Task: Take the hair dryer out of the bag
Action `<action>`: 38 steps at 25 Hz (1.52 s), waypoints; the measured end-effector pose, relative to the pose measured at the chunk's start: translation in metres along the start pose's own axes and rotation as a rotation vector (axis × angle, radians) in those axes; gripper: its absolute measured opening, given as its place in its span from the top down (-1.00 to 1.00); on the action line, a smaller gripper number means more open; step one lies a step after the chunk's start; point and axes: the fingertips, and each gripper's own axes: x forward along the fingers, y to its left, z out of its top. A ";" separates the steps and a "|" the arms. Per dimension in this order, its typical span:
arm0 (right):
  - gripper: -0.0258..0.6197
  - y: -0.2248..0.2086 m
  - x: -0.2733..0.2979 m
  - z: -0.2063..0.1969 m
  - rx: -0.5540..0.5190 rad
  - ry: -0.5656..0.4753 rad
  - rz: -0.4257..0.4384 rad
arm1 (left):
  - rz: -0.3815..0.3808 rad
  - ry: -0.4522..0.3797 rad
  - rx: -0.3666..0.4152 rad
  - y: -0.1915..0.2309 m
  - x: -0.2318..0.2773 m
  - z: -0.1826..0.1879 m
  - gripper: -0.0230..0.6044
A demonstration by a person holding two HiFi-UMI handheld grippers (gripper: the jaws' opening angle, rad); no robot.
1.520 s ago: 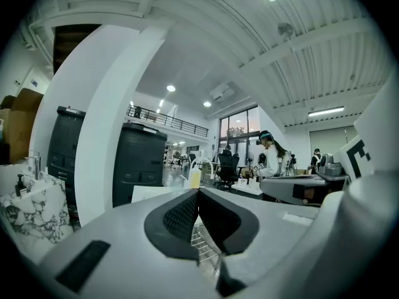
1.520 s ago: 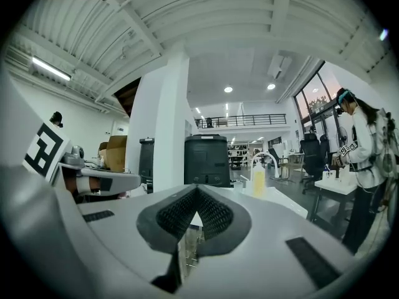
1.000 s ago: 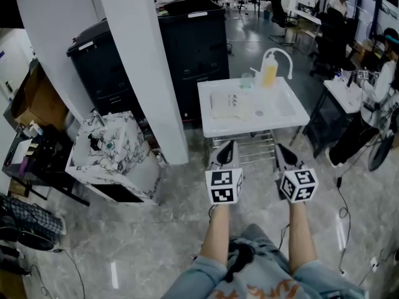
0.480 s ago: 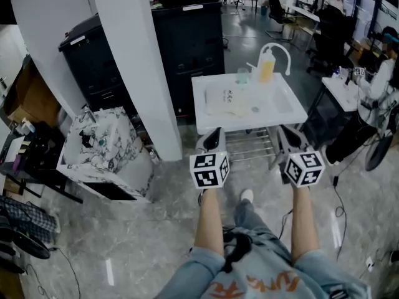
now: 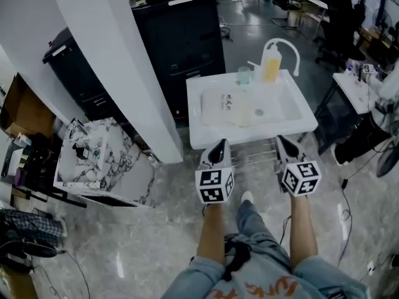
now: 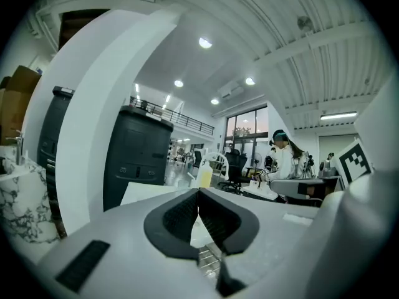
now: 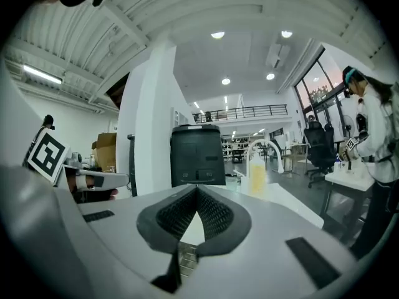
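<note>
grey, glossy marbled floor spreads under an open workroom, with a broad white pillar slanting down the left and a tall black cabinet behind it. ahead stands a small white table, smooth and square-cornered, with a wire shelf showing under its near edge.

both bare forearms reach forward side by side, roughly parallel, wrists straight. the left gripper and the right gripper point level at the table's near edge, their tips just short of it or just over it; which, i cannot tell. each carries a white cube printed with black square markers, the left cube and the right cube, just above the hand.

in the left gripper view the left gripper has its jaws pressed together, black ribbed pads meeting in a thin seam with nothing between. the right gripper is the same: pads touching, empty, set in a pale grey, matte shell.

the bag lies flat on the tabletop, pale and soft-looking with small dark print, well ahead of both tips. the hair dryer itself cannot be made out. behind the bag stand a yellow squeeze bottle, a clear cup and a white arched tube. a box with black-and-white marbled print sits left of the pillar.
</note>
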 end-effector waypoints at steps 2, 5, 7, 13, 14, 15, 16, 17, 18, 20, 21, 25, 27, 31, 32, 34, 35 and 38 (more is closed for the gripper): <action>0.92 -0.016 0.023 -0.020 0.030 0.040 0.007 | 0.017 0.039 -0.024 0.007 0.024 -0.019 0.92; 0.92 -0.037 0.062 -0.049 0.064 0.094 0.032 | 0.035 0.105 -0.039 0.015 0.061 -0.053 0.93; 0.92 -0.049 0.093 -0.060 0.071 0.110 0.060 | 0.046 0.143 -0.045 0.021 0.092 -0.071 0.93; 0.92 -0.103 0.172 -0.069 0.027 0.128 0.108 | 0.061 0.222 -0.014 0.027 0.183 -0.090 0.93; 0.92 -0.116 0.183 -0.063 0.012 0.124 0.106 | 0.062 0.229 -0.004 0.027 0.198 -0.087 0.93; 0.92 -0.130 0.192 -0.058 0.005 0.122 0.100 | 0.063 0.239 0.009 0.026 0.210 -0.085 0.93; 0.92 -0.143 0.200 -0.054 0.011 0.123 0.091 | 0.061 0.252 0.024 0.024 0.220 -0.084 0.93; 0.92 -0.156 0.207 -0.050 0.028 0.124 0.079 | 0.055 0.265 0.040 0.022 0.230 -0.083 0.93; 0.92 -0.169 0.214 -0.047 0.049 0.123 0.067 | 0.046 0.275 0.057 0.020 0.240 -0.080 0.93; 0.92 -0.186 0.228 -0.044 0.078 0.118 0.057 | 0.036 0.294 0.096 0.020 0.260 -0.073 0.93; 0.92 -0.189 0.234 -0.045 0.085 0.120 0.061 | 0.038 0.303 0.111 0.023 0.266 -0.071 0.93; 0.92 -0.179 0.255 -0.050 0.105 0.137 0.102 | 0.053 0.338 0.142 0.037 0.277 -0.073 0.93; 0.92 -0.170 0.265 -0.054 0.099 0.145 0.132 | 0.056 0.364 0.151 0.045 0.280 -0.080 0.92; 0.92 -0.162 0.275 -0.061 0.089 0.165 0.157 | 0.059 0.433 0.191 0.057 0.293 -0.097 0.92; 0.92 -0.161 0.277 -0.063 0.089 0.170 0.160 | 0.061 0.447 0.205 0.059 0.297 -0.099 0.92; 0.92 -0.160 0.283 -0.063 0.093 0.176 0.164 | 0.058 0.469 0.243 0.061 0.308 -0.100 0.92; 0.92 -0.158 0.287 -0.064 0.097 0.179 0.167 | 0.053 0.483 0.269 0.062 0.314 -0.101 0.92; 0.92 -0.152 0.294 -0.068 0.100 0.191 0.185 | 0.036 0.534 0.345 0.068 0.324 -0.108 0.92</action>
